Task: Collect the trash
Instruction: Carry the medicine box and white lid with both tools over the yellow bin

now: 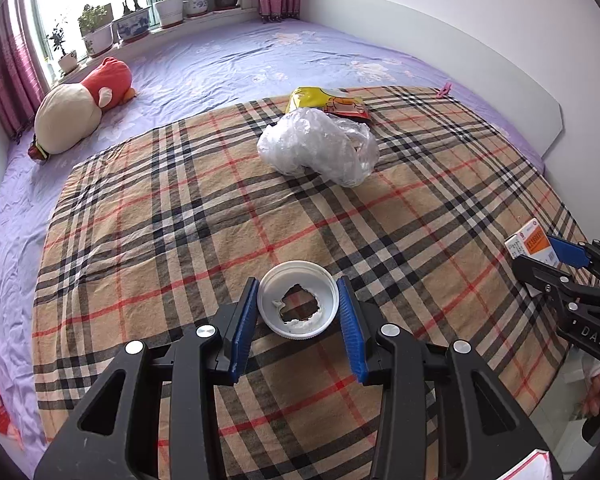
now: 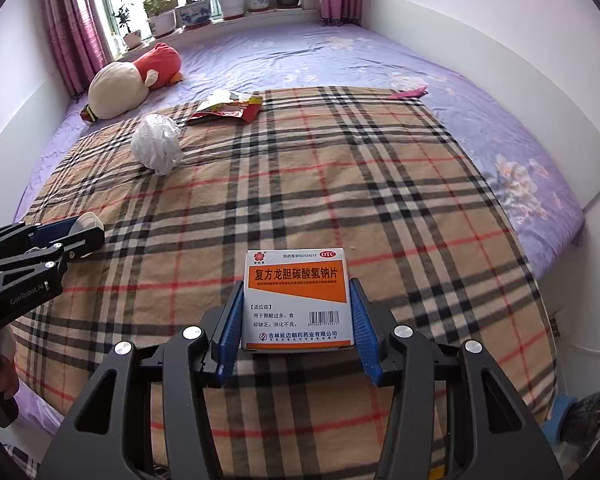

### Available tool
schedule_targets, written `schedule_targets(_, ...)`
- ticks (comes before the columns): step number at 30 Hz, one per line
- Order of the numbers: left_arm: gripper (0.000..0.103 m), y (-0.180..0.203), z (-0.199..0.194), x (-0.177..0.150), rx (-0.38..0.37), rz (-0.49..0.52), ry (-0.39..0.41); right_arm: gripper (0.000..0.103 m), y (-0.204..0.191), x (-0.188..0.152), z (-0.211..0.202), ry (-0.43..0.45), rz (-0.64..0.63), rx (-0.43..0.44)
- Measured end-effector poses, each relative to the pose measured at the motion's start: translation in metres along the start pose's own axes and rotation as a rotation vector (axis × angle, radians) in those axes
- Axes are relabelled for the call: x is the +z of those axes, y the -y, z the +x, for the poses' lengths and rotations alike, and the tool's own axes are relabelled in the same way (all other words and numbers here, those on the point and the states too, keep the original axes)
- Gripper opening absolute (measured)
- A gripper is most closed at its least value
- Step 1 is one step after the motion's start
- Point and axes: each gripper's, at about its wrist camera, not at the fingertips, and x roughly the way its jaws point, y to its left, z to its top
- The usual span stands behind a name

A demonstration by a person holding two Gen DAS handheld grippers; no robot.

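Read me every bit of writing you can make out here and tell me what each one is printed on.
"复方龙胆碳酸氢钠片": medicine box, orange band.
"OTC": same box, red oval at top right.
"吉林延边朝药药业有限公司": same box, bottom.
"GenRobot.AI": left gripper body.
"DAS": right gripper body, letters cut off.
Box barcode digits and small print: too small.
Yellow snack wrapper: print blurred.

My left camera sits just behind my left gripper [image 1: 298, 300] and looks steeply down, close over the plaid blanket [image 1: 172, 216]. My right camera looks the same way from my right gripper [image 2: 298, 312]. Both share the blanket, the window plants [image 2: 204, 8] and each other's gripper at the edge.
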Motion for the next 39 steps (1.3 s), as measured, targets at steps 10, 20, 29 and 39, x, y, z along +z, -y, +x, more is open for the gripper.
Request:
schedule_targets(10, 0.055, 0.002, 0.002, 0.000, 0.002, 0.012, 0.018, 0.071, 0.010, -0.005, 0.000, 0.045, 0.057, -0.017)
schedule_targets(20, 0.039, -0.002, 0.003, 0.004, -0.001, -0.003, 0.000, 0.051, 0.001, -0.008, -0.002, 0.043, 0.016, -0.026)
schedule_targets(29, 0.039, -0.001, -0.002, 0.008, -0.010, 0.020, -0.025, 0.051, -0.005, -0.011, -0.012, 0.027, 0.009, 0.015)
schedule_targets(39, 0.039, 0.034, -0.031, 0.019, -0.069, 0.108, 0.005, 0.051, 0.019, -0.015, -0.052, 0.069, 0.124, 0.033)
